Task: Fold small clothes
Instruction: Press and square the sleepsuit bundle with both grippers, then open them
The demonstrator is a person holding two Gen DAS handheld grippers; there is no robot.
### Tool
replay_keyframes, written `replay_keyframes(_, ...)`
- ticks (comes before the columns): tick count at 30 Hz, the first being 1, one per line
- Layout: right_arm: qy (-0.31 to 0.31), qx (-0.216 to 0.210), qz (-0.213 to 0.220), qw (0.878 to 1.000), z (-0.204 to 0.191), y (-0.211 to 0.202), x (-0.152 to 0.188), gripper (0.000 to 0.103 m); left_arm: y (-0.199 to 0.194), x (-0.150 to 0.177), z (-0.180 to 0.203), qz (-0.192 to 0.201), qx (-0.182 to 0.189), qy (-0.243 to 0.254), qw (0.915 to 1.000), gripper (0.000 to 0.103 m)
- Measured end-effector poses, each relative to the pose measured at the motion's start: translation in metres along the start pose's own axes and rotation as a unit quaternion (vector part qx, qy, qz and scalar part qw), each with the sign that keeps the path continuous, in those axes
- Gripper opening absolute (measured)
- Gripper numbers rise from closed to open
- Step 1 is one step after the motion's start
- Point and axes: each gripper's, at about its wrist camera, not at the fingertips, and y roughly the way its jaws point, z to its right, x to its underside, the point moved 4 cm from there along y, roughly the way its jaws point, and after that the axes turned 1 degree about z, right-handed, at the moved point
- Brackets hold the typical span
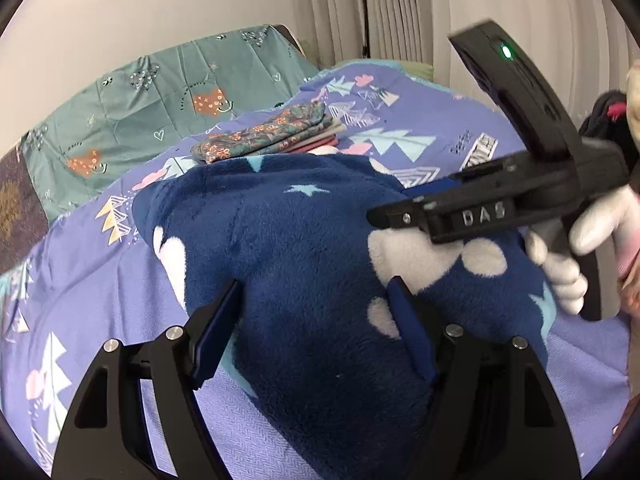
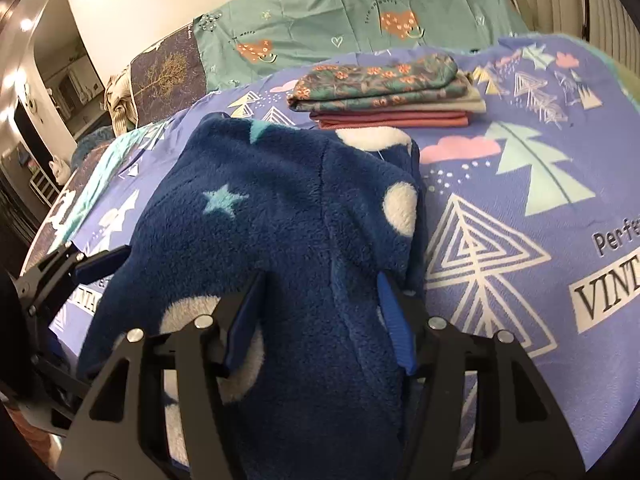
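Observation:
A dark blue fleece garment (image 1: 304, 240) with white spots and pale stars lies bunched on the purple bedspread (image 1: 104, 280). My left gripper (image 1: 316, 320) has its fingers spread wide, with the fleece bulging up between them; they do not pinch it. My right gripper (image 2: 320, 316) also stands open around a fold of the same fleece (image 2: 280, 208). The right gripper shows from the side in the left wrist view (image 1: 384, 216), over the garment's right part. The left gripper shows at the left edge of the right wrist view (image 2: 96, 264).
A stack of folded clothes (image 2: 384, 92), floral on top and pink below, lies further back on the bedspread (image 2: 520, 200). A teal pillow (image 1: 152, 108) stands behind it against the wall. Curtains (image 1: 384, 8) hang at the back right.

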Motion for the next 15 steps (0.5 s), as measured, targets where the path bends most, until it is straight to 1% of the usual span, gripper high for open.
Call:
replay_keyframes(2,-0.008,0.008,0.008,1.0,-0.003,-0.002,0.002,0.059,-0.006,-0.001,-0.001,0.003,-0.007,-0.015,0.9999,0.074)
replay_keyframes(4,-0.008,0.006,0.011,1.0,-0.001,-0.003,0.002,0.059,-0.014,-0.002,0.001,0.002,-0.011,-0.023,0.9997,0.074)
replay_keyframes(6,0.008,-0.013,0.013,1.0,0.006,-0.008,0.001,0.059,-0.027,-0.003,0.004,0.007,-0.011,-0.026,0.9996,0.074)
replay_keyframes(7,0.03,-0.028,0.013,0.999,0.012,-0.015,0.0,0.059,-0.036,-0.002,0.007,0.013,-0.011,-0.024,0.9996,0.074)
replay_keyframes(8,0.049,-0.038,0.013,0.998,0.016,-0.022,0.001,0.058,-0.05,-0.001,0.011,0.021,-0.013,-0.018,0.9995,0.075)
replay_keyframes(10,0.079,-0.05,0.013,0.996,0.023,-0.038,0.003,0.058,-0.07,0.005,0.018,0.032,-0.016,-0.004,0.9994,0.08)
replay_keyframes(11,0.087,-0.057,0.02,0.994,0.025,-0.051,0.005,0.056,-0.079,0.01,0.023,0.036,-0.016,0.004,0.9992,0.084)
replay_keyframes(13,0.083,-0.074,0.036,0.993,0.022,-0.071,0.011,0.056,-0.096,0.025,0.035,0.034,-0.01,0.021,0.9991,0.085)
replay_keyframes(15,0.067,-0.091,0.044,0.993,0.011,-0.087,0.021,0.056,-0.1,0.039,0.047,0.023,-0.004,0.031,0.9992,0.086)
